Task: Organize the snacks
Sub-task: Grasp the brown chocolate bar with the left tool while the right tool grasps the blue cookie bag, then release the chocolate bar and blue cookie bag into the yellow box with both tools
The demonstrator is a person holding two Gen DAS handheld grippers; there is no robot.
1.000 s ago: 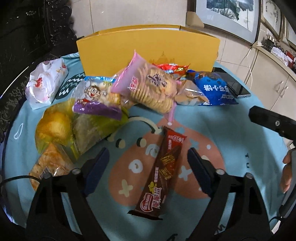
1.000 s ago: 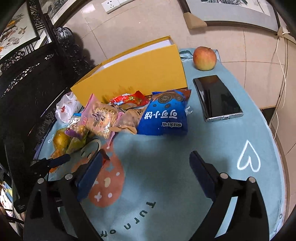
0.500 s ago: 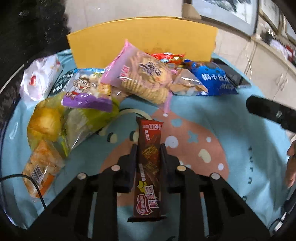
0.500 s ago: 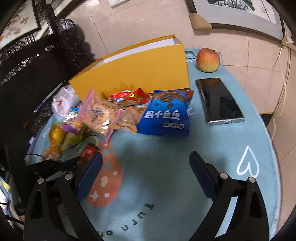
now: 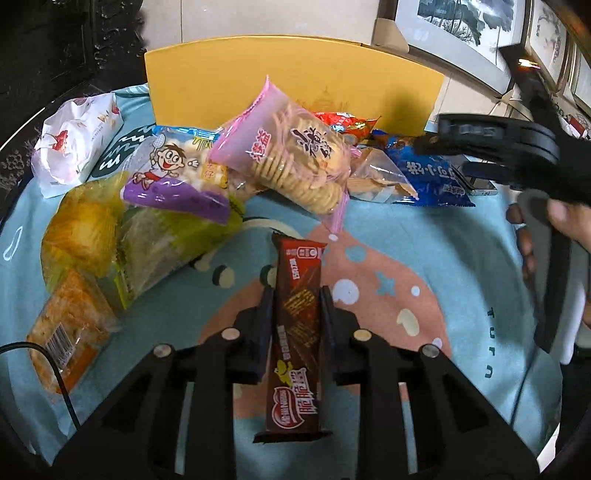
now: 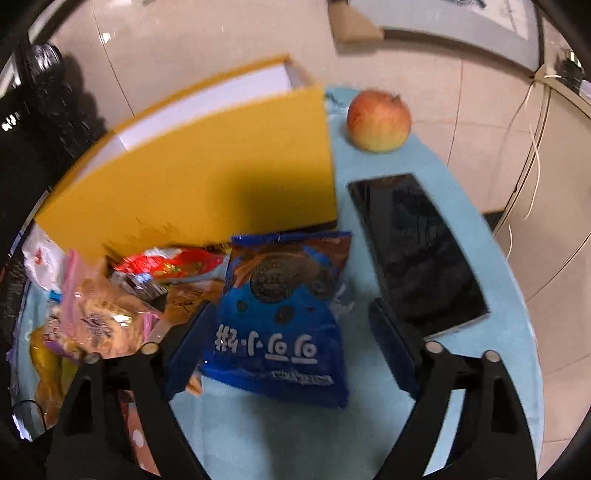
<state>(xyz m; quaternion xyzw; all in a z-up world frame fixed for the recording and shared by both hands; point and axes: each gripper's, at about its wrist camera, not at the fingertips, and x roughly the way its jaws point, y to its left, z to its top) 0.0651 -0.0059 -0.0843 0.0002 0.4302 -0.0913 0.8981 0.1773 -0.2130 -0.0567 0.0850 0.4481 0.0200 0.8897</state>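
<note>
Two grabs underway: left tongs pinching chocolate bar, right tongs closing around blue cookie bag, not yet gripping; yellow box unfilled so far, heap waiting.

An apple sits on the blue cloth near its far edge — a dark phone lies flat just beside it. Framed pictures lean against the tiled wall.
</note>
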